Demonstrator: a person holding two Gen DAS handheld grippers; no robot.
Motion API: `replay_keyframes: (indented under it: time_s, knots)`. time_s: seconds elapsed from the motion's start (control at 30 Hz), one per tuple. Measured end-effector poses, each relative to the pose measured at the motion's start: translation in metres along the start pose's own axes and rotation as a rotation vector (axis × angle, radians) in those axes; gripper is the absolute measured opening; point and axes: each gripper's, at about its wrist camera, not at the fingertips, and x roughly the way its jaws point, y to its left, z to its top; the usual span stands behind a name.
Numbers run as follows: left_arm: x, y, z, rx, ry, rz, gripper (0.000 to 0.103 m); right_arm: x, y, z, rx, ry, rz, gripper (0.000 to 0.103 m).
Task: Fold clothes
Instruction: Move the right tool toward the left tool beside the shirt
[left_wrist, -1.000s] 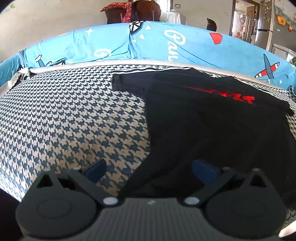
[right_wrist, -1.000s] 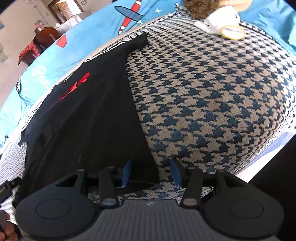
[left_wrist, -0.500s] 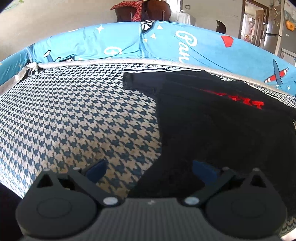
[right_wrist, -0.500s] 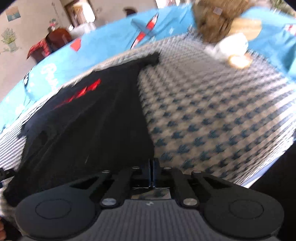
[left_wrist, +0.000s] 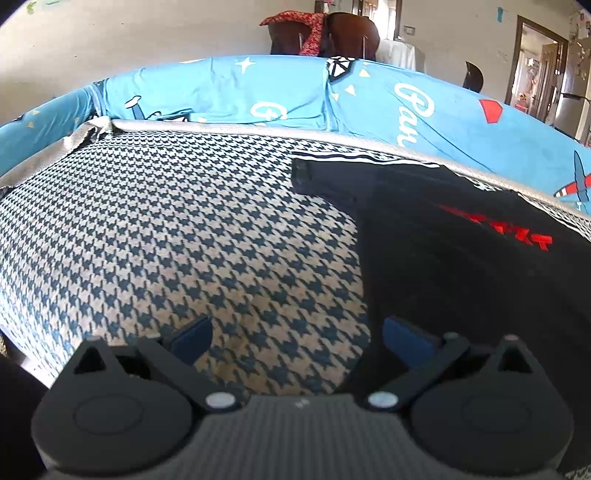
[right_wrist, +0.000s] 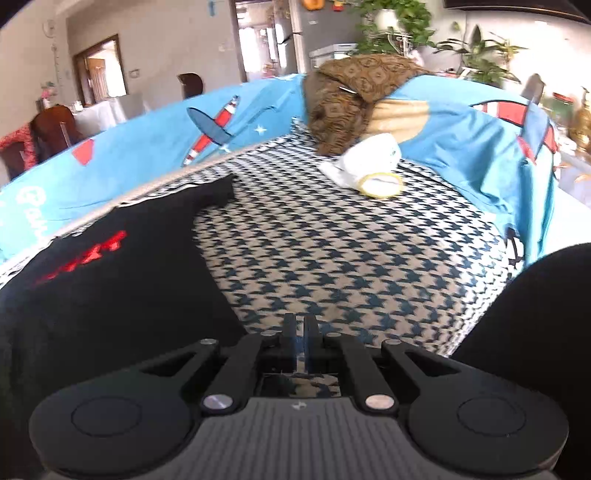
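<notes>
Jaws of the right hand-held gripper (right_wrist: 300, 332) pressed together beside the black shirt (right_wrist: 110, 295); left hand-held gripper (left_wrist: 297, 332) spread.

A shirt (left_wrist: 461, 266) lies spread on the cushion (left_wrist: 184, 240).

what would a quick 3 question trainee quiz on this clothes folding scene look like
1. True or false: the left gripper has its jaws shut.
2. The lettering on the black garment is: A white, B red, C yellow.
3. Fill in: the roll of tape lies on the ____-patterned sofa cover.

Key:
1. False; its blue pads stand wide apart, one over the cover, one over the garment.
2. B.
3. Houndstooth; it sits beside a white bundle near the brown cushion, apart from the garment. The right gripper is shut.
</notes>
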Motion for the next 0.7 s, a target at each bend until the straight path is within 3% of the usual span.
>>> replay_keyframes:
  time_s: [0.27,0.7]
  knots:
    - [0.003,0.006,0.0,-0.001,0.019,0.046,0.103,-0.009,0.043,-0.012,-0.172,0.052,0.321,0.005]
    - [-0.004,0.017,0.019,-0.016,-0.004,0.019,0.103,-0.033,0.136,-0.048,-0.476,0.181,0.776,0.005]
